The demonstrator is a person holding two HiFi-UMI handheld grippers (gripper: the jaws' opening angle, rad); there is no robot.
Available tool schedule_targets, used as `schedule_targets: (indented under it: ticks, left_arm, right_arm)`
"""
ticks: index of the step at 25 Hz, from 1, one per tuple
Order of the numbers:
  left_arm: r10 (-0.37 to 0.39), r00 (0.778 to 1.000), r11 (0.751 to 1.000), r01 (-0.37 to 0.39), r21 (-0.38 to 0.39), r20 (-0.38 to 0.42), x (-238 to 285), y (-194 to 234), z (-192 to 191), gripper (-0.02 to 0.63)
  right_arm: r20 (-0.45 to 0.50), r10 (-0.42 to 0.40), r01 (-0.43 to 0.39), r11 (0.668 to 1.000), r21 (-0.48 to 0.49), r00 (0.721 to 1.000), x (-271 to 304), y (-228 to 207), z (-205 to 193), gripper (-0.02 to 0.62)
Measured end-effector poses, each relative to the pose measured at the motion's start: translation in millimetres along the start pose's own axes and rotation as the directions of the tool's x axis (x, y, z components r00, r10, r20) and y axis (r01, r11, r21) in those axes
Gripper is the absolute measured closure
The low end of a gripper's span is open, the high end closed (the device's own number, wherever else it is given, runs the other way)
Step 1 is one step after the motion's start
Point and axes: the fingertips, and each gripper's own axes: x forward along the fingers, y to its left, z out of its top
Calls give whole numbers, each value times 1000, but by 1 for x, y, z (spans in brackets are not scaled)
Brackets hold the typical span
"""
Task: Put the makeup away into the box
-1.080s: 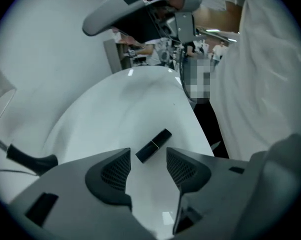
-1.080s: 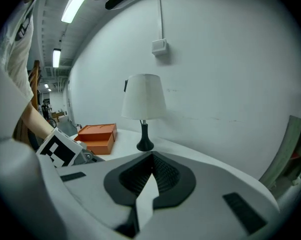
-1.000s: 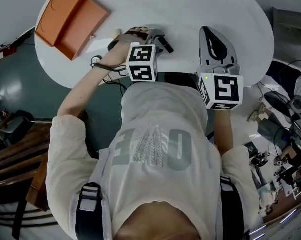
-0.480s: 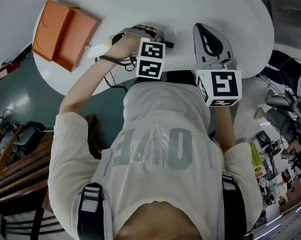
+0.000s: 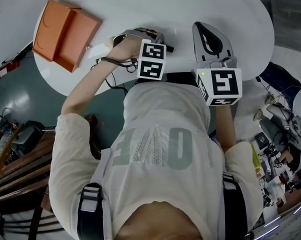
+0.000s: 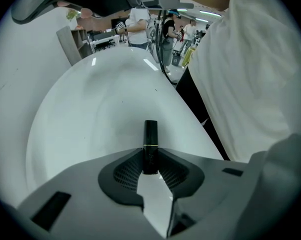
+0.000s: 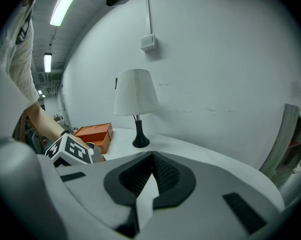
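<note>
As its jaws close, left claw point(image 6: 150, 160) pinches lipstick point(image 6: 150, 134).

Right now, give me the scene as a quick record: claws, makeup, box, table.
left claw: jaws just been closing, pads now on the black lipstick tube with a gold band
right claw: shut, nothing between the jaws
box: open orange box at the left of the white round table, apart from both claws
lipstick in box: not yet
other: white-shaded lamp on table
</note>
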Motion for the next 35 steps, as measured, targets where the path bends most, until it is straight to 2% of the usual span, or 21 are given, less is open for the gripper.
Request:
schedule_targets:
  ticks: [5, 8, 10, 12, 13, 15, 16, 17, 18, 19, 21, 22, 24, 26, 28, 29, 30, 32, 35]
  left_arm:
    - [34, 999, 997, -32, -65, 37, -11, 0, 4, 508]
    - [104, 985, 976, -75, -202, 134, -37, 7, 10, 508]
    - [205, 957, 930, -126, -344, 204, -65, 17, 12, 509]
    - [325, 914, 854, -173, -491, 244, -95, 25, 9, 509]
    - [387, 887, 805, -193, -561, 250, -109, 26, 5, 509]
    - [515, 824, 683, -227, -695, 237, -136, 25, -7, 509]
    - [580, 786, 604, -240, -760, 213, -151, 23, -17, 509]
    - [645, 745, 508, -252, -824, 169, -166, 20, -29, 509]
    - [705, 702, 393, -265, -880, 103, -181, 17, -44, 509]
    - [755, 655, 265, -279, -923, 19, -195, 12, -61, 508]
    - [818, 553, 11, -294, -956, -161, -222, -5, -94, 509]
    - [831, 502, -100, -290, -952, -240, -234, -17, -109, 509]
    - [834, 407, -289, -254, -923, -373, -253, -44, -136, 509]
    - [811, 329, -442, -196, -875, -483, -267, -72, -161, 509]
    - [768, 278, -559, -149, -816, -577, -276, -100, -181, 509]
    - [743, 264, -603, -138, -786, -616, -279, -113, -190, 509]
    - [718, 255, -636, -134, -760, -647, -282, -124, -197, 509]
    - [685, 246, -677, -132, -724, -685, -286, -140, -208, 509]
    - [663, 233, -705, -123, -698, -711, -292, -156, -219, 509]
  right_arm:
    - [34, 9, -8, 1000, -16, 999, -7, 9, 10, 591]
    - [66, 25, -23, 999, -33, 998, -8, 17, 23, 591]
    - [107, 45, -39, 998, -52, 993, -10, 24, 39, 591]
    - [151, 73, -63, 996, -69, 986, -12, 34, 56, 591]
    - [169, 92, -80, 994, -76, 981, -13, 41, 63, 591]
    - [196, 147, -129, 987, -101, 969, -13, 62, 77, 591]
    - [208, 181, -160, 980, -117, 961, -11, 75, 84, 591]
    - [217, 221, -195, 972, -133, 951, -8, 88, 91, 591]
    - [225, 268, -239, 959, -150, 937, -3, 103, 99, 591]
    - [228, 322, -289, 943, -168, 919, 2, 119, 107, 591]
    - [226, 419, -380, 904, -197, 880, 12, 151, 117, 591]
    - [221, 454, -413, 887, -207, 863, 15, 166, 120, 591]
    - [215, 509, -467, 857, -219, 834, 18, 197, 125, 591]
    - [221, 560, -523, 827, -207, 799, 17, 227, 132, 591]
    - [228, 606, -576, 795, -189, 762, 15, 256, 137, 591]
    - [226, 627, -599, 779, -187, 746, 15, 270, 137, 591]
    - [219, 646, -617, 764, -189, 732, 16, 282, 137, 591]
    - [201, 674, -644, 739, -200, 711, 18, 301, 134, 591]
    - [177, 697, -665, 717, -209, 695, 17, 321, 128, 591]
